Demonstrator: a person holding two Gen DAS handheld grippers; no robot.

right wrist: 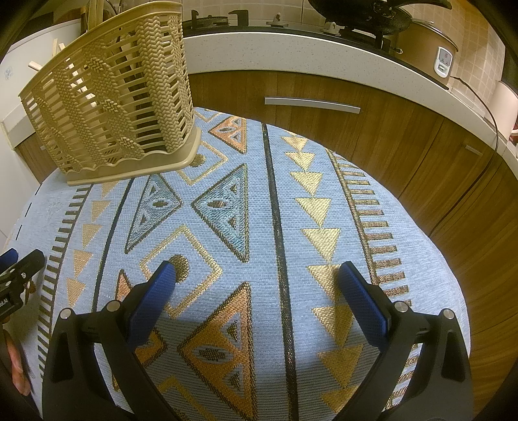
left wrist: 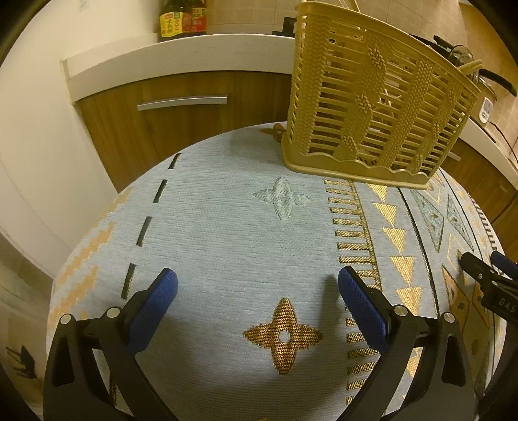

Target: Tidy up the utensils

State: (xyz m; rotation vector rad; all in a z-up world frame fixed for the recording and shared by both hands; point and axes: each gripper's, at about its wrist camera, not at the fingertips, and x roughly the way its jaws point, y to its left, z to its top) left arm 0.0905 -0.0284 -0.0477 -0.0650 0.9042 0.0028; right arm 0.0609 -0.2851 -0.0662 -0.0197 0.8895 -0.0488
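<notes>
A tan slatted plastic utensil basket stands upright on the patterned blue tablecloth at the far side; in the right wrist view the basket is at the upper left. Wooden utensil handles show dimly through its slats and poke above its rim. My left gripper is open and empty, low over the cloth in front of the basket. My right gripper is open and empty over the cloth, to the right of the basket. Each gripper's tip shows at the edge of the other's view.
Wooden cabinets with metal handles and a white countertop run behind the table. Sauce bottles stand on the counter at left. A stove with a pan and a rice cooker sit at right.
</notes>
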